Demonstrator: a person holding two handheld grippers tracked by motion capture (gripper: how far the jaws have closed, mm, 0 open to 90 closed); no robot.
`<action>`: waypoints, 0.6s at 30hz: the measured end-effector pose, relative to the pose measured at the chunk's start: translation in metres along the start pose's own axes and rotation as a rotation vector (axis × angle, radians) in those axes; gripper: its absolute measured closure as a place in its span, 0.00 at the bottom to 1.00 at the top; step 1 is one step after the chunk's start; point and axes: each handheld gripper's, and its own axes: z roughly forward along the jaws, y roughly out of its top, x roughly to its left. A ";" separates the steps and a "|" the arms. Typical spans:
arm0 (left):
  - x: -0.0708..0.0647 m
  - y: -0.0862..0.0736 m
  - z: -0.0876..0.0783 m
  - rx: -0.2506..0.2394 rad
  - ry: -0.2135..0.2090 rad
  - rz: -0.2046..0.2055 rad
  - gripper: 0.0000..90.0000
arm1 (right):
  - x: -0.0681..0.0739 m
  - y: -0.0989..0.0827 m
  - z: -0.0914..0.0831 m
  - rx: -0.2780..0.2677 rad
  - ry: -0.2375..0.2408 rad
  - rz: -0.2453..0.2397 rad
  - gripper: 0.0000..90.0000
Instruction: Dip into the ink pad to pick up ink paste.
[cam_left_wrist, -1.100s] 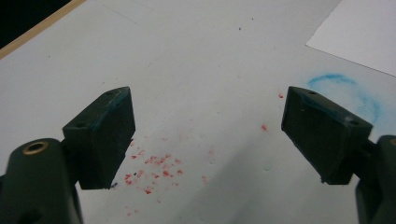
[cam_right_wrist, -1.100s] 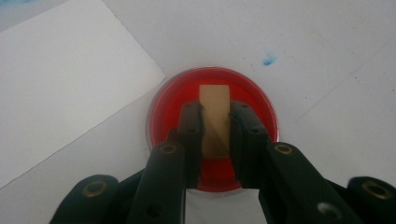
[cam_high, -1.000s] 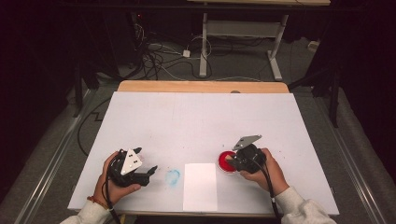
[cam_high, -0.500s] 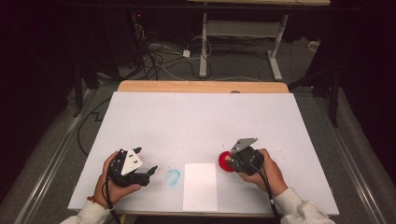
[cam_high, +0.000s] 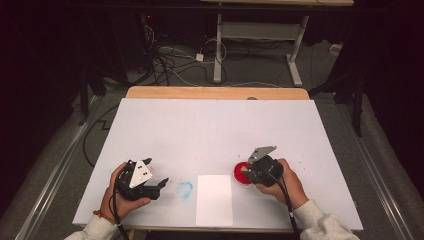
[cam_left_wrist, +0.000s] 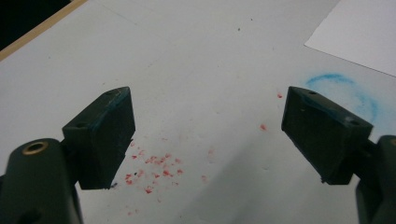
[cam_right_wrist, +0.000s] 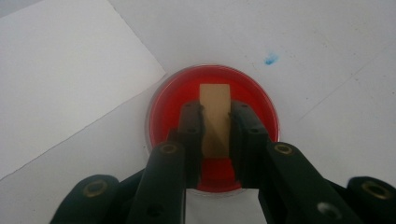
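A round red dish of paint (cam_high: 238, 171) (cam_right_wrist: 170, 105) sits on the white table cover near the front right. My right gripper (cam_high: 246, 173) (cam_right_wrist: 215, 122) hangs right over it, shut on a small tan block (cam_right_wrist: 215, 99) whose far end sticks out past the jaws above the red surface. At the front left my left gripper (cam_high: 161, 184) (cam_left_wrist: 205, 135) lies low over the table and stands open, with nothing between its jaws. A blue paint ring (cam_high: 185, 190) (cam_left_wrist: 343, 86) marks the cover just beyond it.
A blank white sheet of paper (cam_high: 215, 199) (cam_right_wrist: 60, 70) (cam_left_wrist: 359, 32) lies between the two grippers at the front edge. Red flecks (cam_left_wrist: 154, 163) dot the cover under the left gripper. A wooden table edge (cam_high: 215, 92) runs along the back.
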 end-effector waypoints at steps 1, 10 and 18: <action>0.000 0.000 0.000 -0.001 0.000 -0.001 0.19 | -0.001 0.000 0.000 0.002 0.010 0.011 0.85; 0.003 0.000 0.005 -0.001 -0.015 -0.011 0.19 | -0.006 0.000 0.001 0.005 0.041 0.033 0.84; 0.003 0.000 0.005 -0.008 -0.018 -0.021 0.19 | -0.005 -0.001 0.002 0.007 0.030 0.025 0.84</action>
